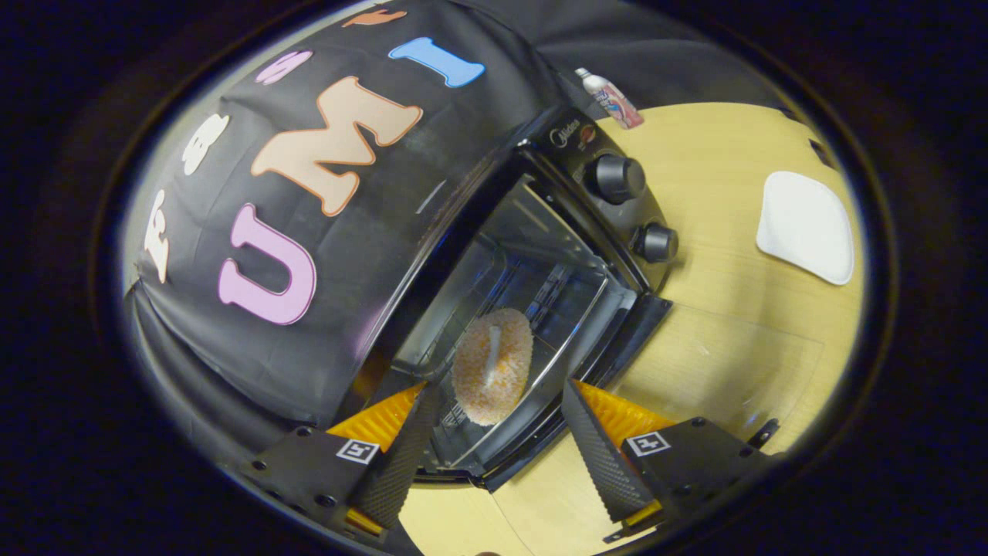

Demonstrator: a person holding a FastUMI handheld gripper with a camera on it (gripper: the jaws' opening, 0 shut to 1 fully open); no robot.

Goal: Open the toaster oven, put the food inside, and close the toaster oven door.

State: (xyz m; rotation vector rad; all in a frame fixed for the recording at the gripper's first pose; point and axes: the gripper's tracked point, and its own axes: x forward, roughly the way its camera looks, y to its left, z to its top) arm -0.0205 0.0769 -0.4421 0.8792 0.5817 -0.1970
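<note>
Food sits inside the black toaster oven: a round, crumb-coated orange-and-cream piece with a pale stick lies on the wire rack within the shiny metal chamber. Your oven door hangs open, its glass pane and dark frame reaching toward you, and two round black knobs stand on the control panel beside the chamber. Your gripper has its fingers spread wide with nothing between them; the ribbed, textured pads flank the door's edge, and the breaded piece lies just ahead of them, nearer the left finger. Under the oven you have a pale wooden tabletop. Well apart from the oven, a white squarish plate rests on the wood, and a small pink-labelled bottle stands near the booth's wall.
</note>
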